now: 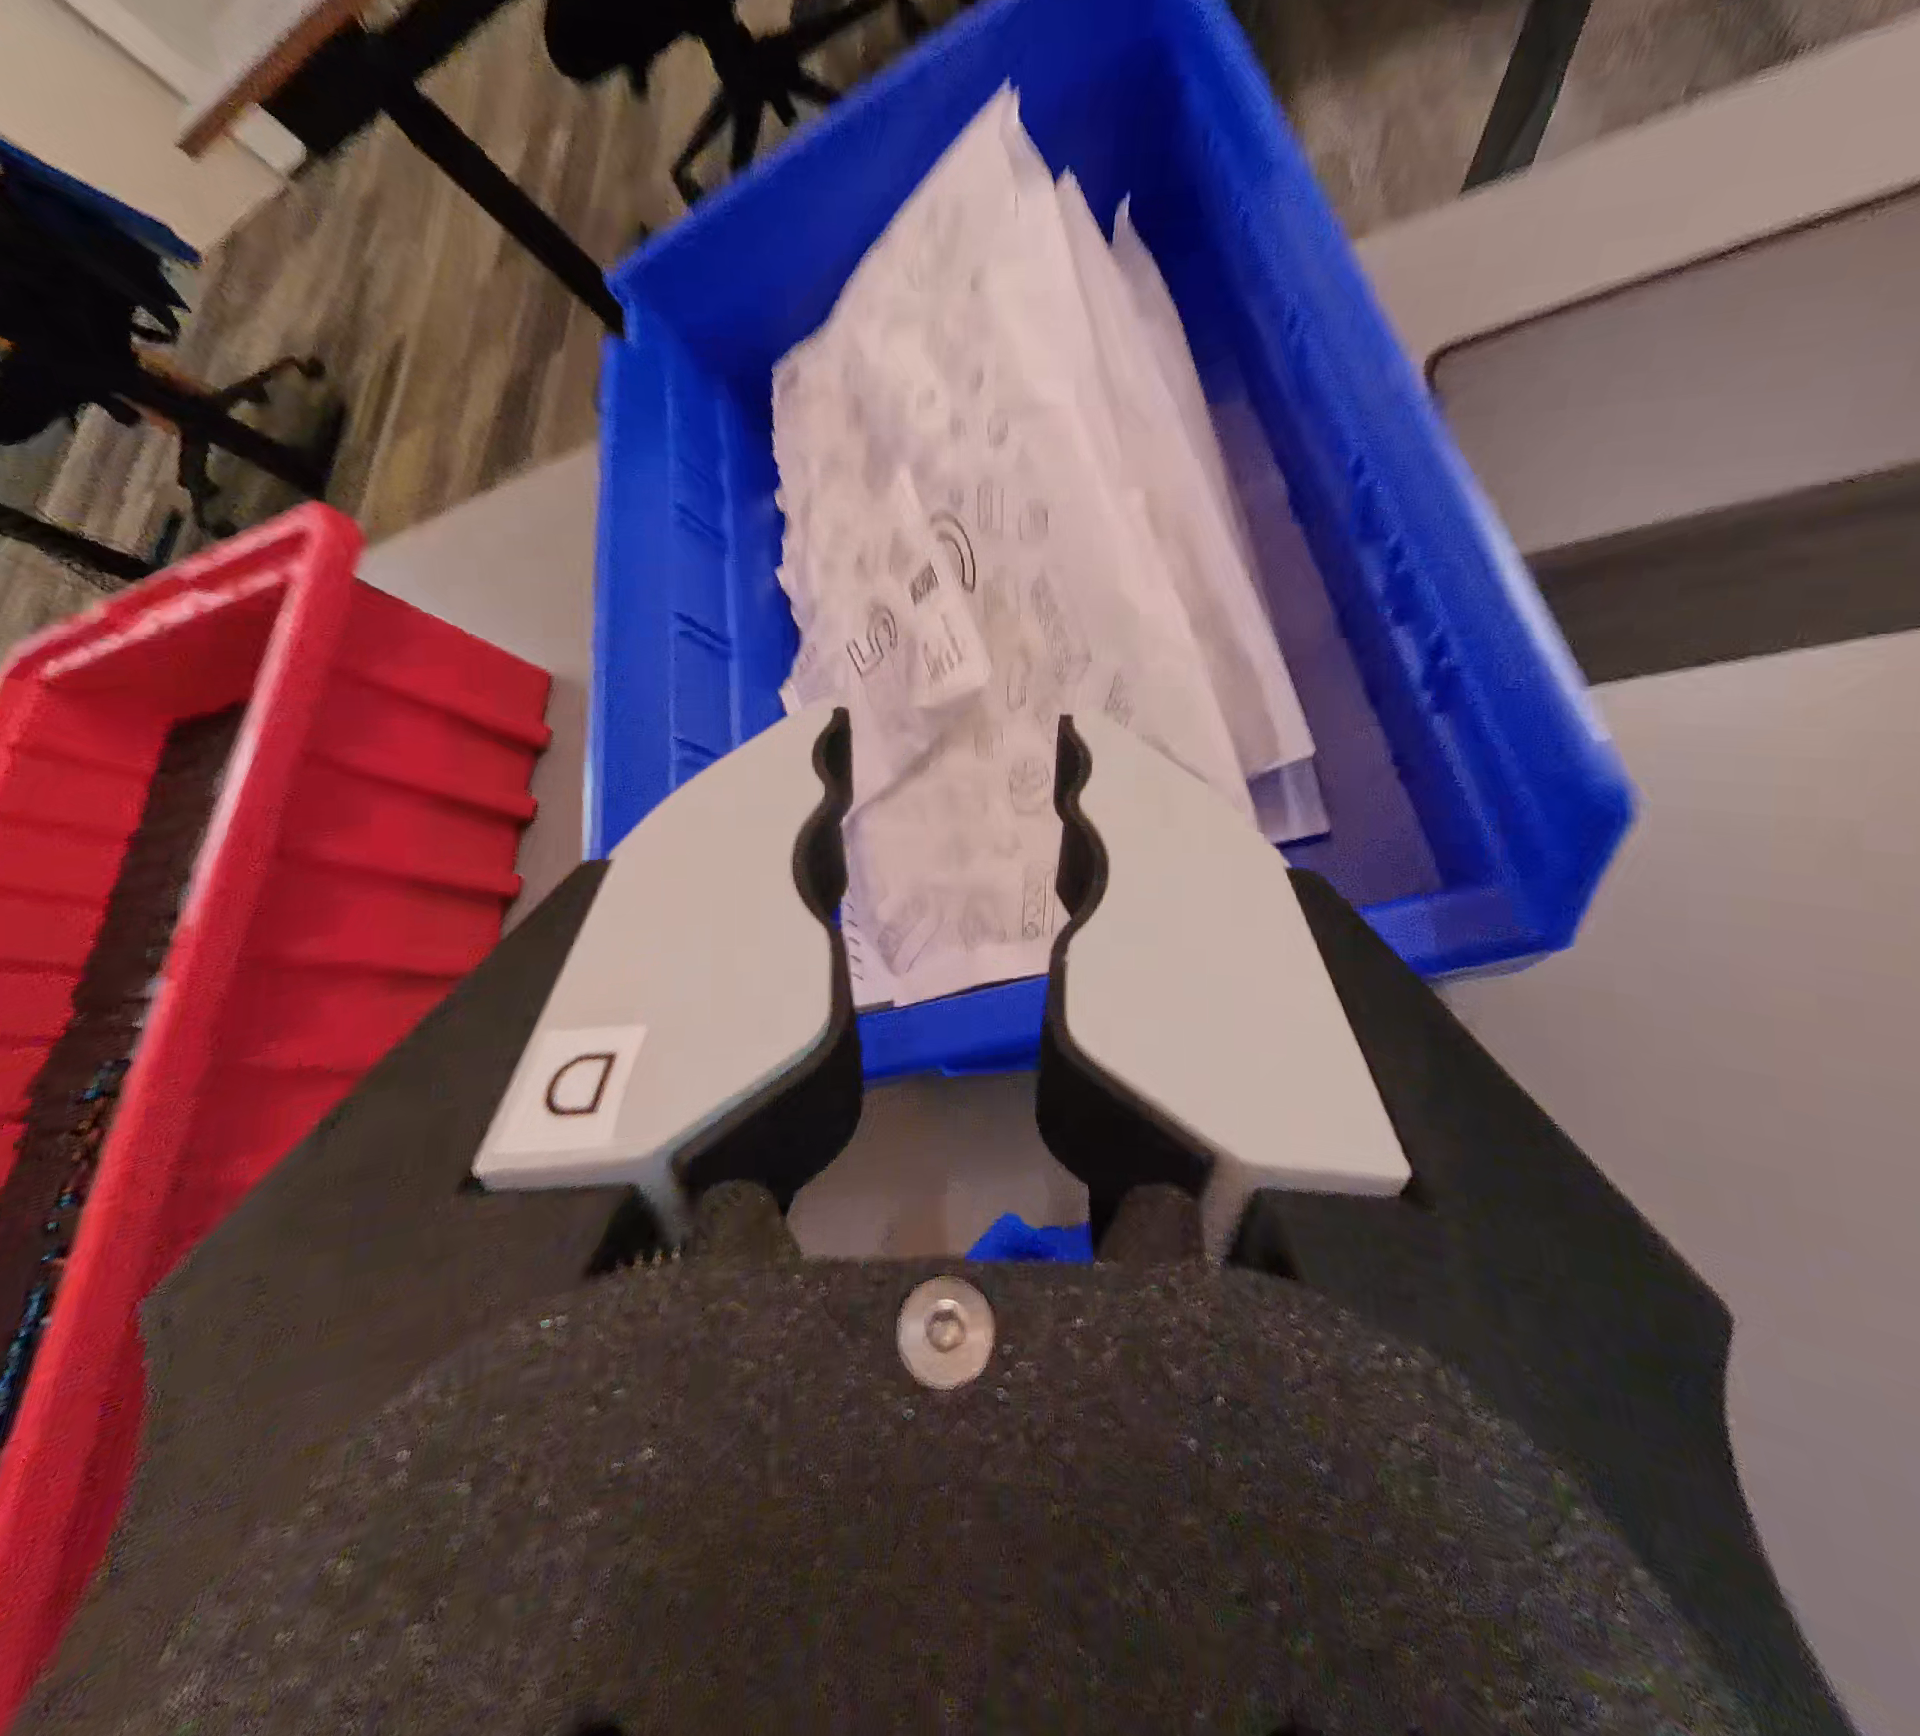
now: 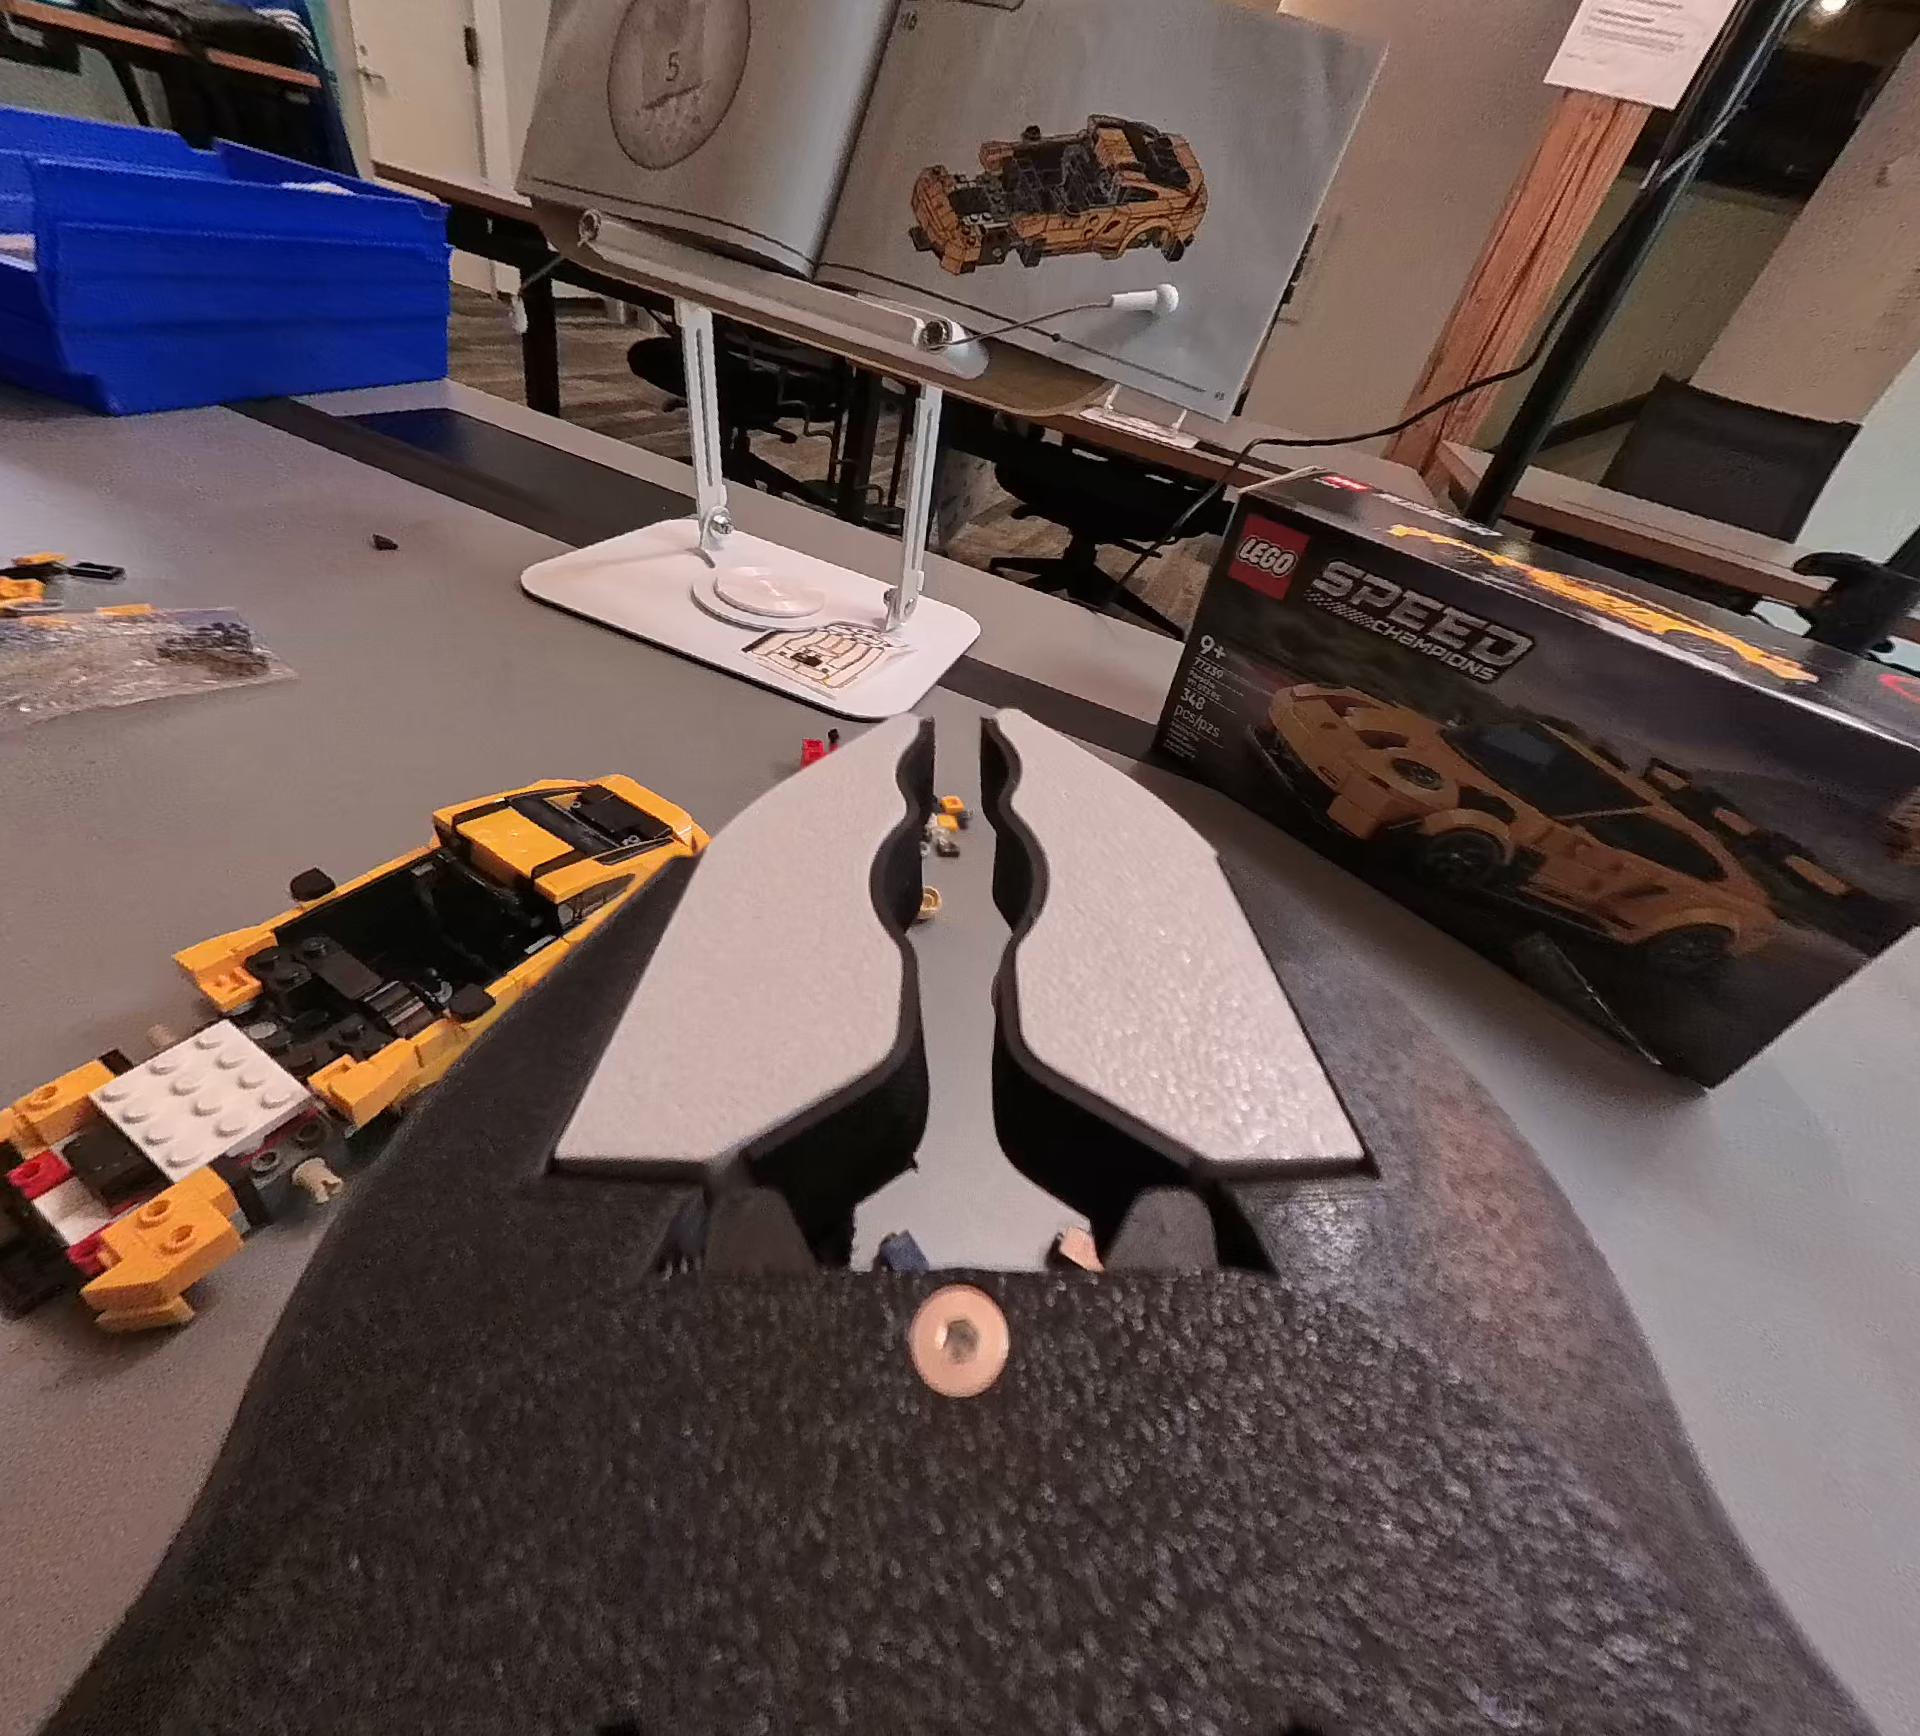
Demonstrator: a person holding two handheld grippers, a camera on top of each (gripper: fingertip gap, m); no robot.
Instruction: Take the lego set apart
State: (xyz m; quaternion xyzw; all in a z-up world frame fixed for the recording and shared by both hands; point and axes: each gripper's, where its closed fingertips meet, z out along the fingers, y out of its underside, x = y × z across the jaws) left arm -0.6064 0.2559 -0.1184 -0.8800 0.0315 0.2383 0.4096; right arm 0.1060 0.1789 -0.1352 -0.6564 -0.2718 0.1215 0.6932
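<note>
Over the blue bin (image 1: 1195,159) of paper bags (image 1: 997,460), my left tool (image 1: 948,736) gapes empty. On the desk (image 2: 436,710), the yellow lego car (image 2: 343,990) lies left of my right tool (image 2: 956,730), fingers nearly together, empty.

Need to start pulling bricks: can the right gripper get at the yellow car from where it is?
Probably yes: the right gripper holds nothing, and the yellow car lies uncovered on the table just to its left.

Blue bin (image 1: 1351,398), red bin (image 1: 301,751), yellow-and-black car (image 2: 343,990), grey table (image 2: 436,730), white stand (image 2: 644,590).
</note>
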